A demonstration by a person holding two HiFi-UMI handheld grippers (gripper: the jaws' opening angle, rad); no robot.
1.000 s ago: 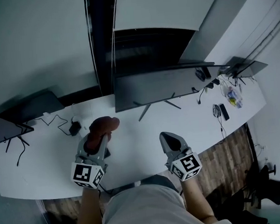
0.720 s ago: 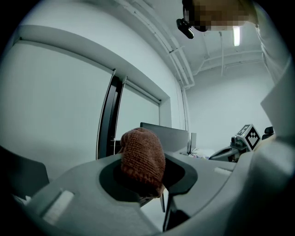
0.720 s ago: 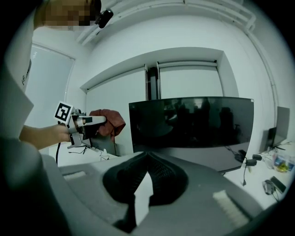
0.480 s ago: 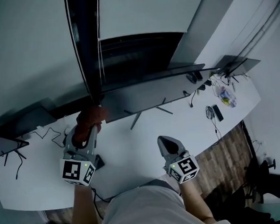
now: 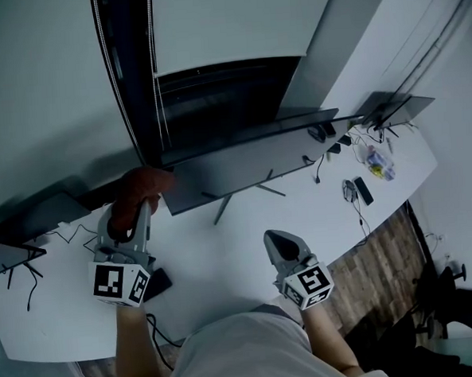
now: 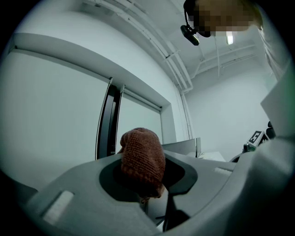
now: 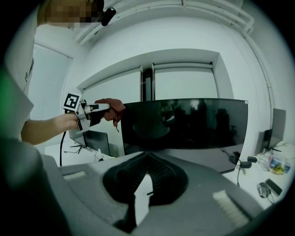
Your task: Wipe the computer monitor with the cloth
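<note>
The wide dark monitor stands on the white desk, and its black screen fills the middle of the right gripper view. My left gripper is raised and shut on a brown knitted cloth. The cloth sits at the monitor's upper left corner; I cannot tell whether it touches. In the left gripper view the cloth bulges out between the jaws. My right gripper hangs low over the desk in front of the monitor, shut and empty.
A second dark screen stands at the desk's left end and another at the far right. Cables and small devices lie right of the monitor. A black object rests below the left gripper. A dark window post rises behind.
My left gripper has carried the cloth up and leftward from over the desk to the monitor's upper left corner. The right gripper has barely shifted.
</note>
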